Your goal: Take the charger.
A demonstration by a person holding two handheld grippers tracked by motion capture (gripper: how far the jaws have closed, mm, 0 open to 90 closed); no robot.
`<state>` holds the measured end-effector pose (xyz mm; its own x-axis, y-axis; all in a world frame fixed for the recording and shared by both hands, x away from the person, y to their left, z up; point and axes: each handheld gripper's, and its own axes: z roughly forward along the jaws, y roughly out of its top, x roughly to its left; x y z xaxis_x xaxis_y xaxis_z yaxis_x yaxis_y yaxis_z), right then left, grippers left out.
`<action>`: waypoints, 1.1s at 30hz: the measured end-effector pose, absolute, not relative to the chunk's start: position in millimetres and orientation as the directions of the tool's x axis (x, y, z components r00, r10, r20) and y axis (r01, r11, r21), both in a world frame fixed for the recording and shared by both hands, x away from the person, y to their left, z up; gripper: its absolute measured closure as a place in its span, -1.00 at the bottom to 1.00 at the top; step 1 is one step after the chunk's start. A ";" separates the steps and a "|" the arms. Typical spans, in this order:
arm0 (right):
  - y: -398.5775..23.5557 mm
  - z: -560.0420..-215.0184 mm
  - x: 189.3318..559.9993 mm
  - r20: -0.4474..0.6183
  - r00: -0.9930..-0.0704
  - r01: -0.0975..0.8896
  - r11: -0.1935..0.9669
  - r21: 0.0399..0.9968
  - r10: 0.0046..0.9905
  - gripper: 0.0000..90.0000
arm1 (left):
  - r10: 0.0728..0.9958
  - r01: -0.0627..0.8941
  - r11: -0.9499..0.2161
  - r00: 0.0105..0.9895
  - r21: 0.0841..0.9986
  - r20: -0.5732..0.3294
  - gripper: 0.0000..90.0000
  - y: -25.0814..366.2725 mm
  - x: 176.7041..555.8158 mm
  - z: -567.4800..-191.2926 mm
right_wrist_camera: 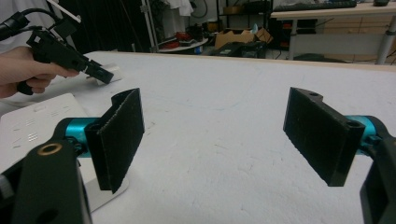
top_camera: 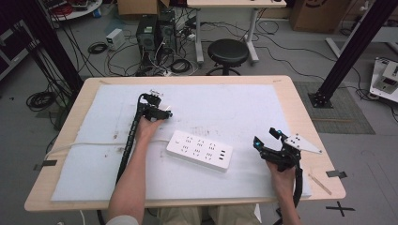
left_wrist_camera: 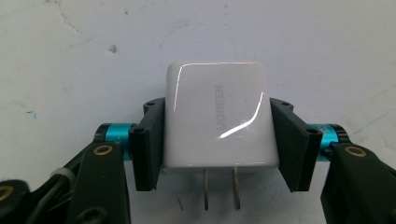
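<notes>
Where the white charger lies flat on the pale mat toward the far-left part of the counter, its two metal prongs point back at the left tool, whose pads press both side faces: clenched on the charger. Grip sits low on the body, near the prong end. No earlier frame to hold this against. White power strip lies mid-counter, angled, nearer the front edge, well apart from the charger; its cord runs off the left edge. Right tool rests near the front-right corner, jaws wide and released, nothing between them. Judgement: likely aim is plugging the charger into the strip. Risks: glossy casing could slip or twist in the pads on lifting; prongs facing the hand call for a wrist turn, and misaligned prongs would jam; the unheld strip may slide when pushed.
</notes>
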<state>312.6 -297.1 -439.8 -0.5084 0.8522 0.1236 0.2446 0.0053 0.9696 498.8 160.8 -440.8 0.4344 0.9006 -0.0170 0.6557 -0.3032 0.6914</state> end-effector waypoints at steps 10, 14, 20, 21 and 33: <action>-297.2 -439.9 312.9 0.127 -0.510 0.246 0.003 0.969 0.851 -0.54 | 0.899 0.653 -0.308 0.438 0.691 -0.013 -0.06 160.8 498.8 -440.6; -297.2 -439.9 312.9 0.126 -0.510 0.245 0.004 0.970 0.851 -0.54 | 0.899 0.654 -0.308 0.438 0.691 -0.014 -0.06 160.7 498.7 -440.6; -297.0 -439.9 312.9 0.125 -0.507 0.244 0.004 0.970 0.853 -0.54 | 0.886 0.640 -0.335 0.463 0.691 0.001 -0.06 160.1 496.3 -436.2; -296.9 -439.9 312.8 0.126 -0.507 0.245 0.003 0.970 0.853 -0.54 | 0.884 0.633 -0.332 0.468 0.699 -0.004 -0.06 160.4 495.2 -433.4; -296.5 -439.9 312.6 0.125 -0.506 0.246 0.004 0.969 0.854 -0.54 | 0.869 0.588 -0.352 0.494 0.728 0.022 -0.06 160.8 480.6 -415.8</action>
<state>312.6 -296.5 -439.9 -0.5057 0.8536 0.1250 0.2461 0.0039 0.9692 480.6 160.8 -415.8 0.4937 0.8694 0.0219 0.5884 -0.3524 0.7277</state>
